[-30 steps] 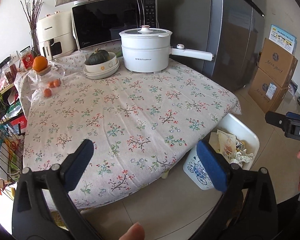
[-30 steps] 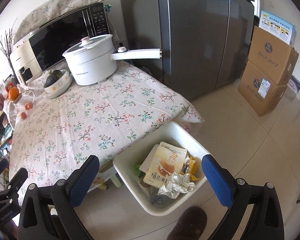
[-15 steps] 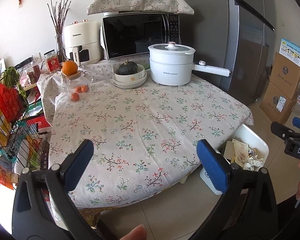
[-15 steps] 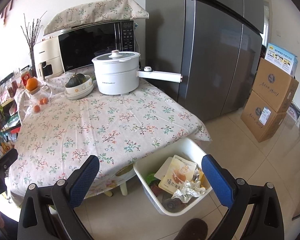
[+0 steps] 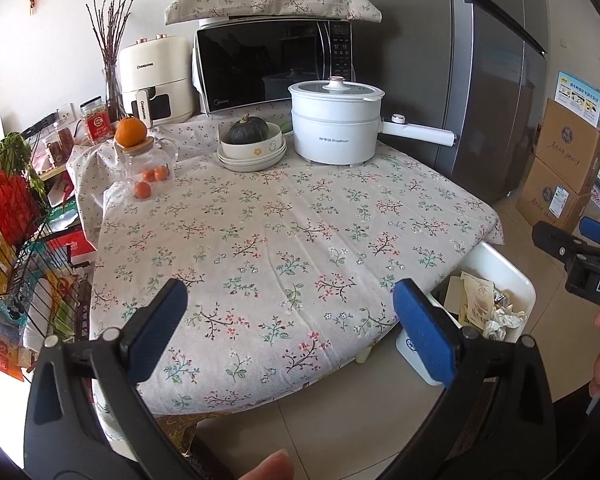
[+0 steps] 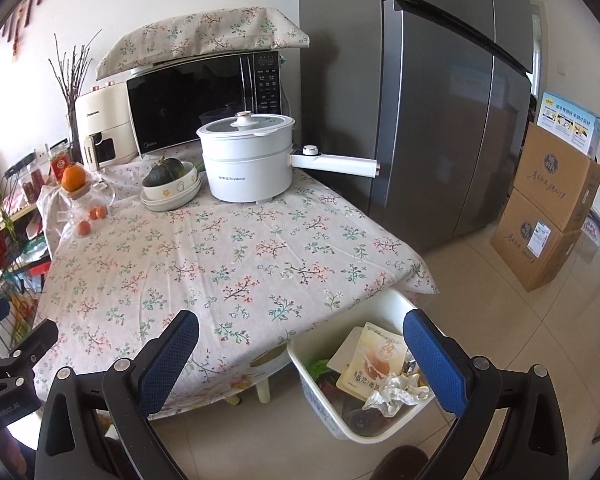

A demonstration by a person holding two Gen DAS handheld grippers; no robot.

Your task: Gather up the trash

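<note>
A white bin [image 6: 320, 404] [image 5: 512, 280] stands on the floor at the table's near right corner. It holds a cream snack pouch [image 6: 374, 362] [image 5: 476, 300], crumpled white paper [image 6: 396, 392] [image 5: 504, 316] and other wrappers. My left gripper [image 5: 288, 320] is open and empty, held back from the table's front edge. My right gripper [image 6: 300, 352] is open and empty too, above the floor between the table edge and the bin. The floral tablecloth [image 5: 284, 232] [image 6: 228, 256] carries no loose wrappers that I can see.
At the table's back stand a white electric pot [image 5: 336, 124], a bowl with a dark squash [image 5: 252, 140], a glass jar with oranges [image 5: 144, 160], a microwave [image 5: 272, 68] and an air fryer [image 5: 156, 76]. A wire rack [image 5: 16, 248] is left; a fridge [image 6: 440, 120] and cardboard boxes [image 6: 548, 208] are right.
Both grippers have pulled back and tilted up from the table and bin, so more of the room shows. Both stayed open and empty.
</note>
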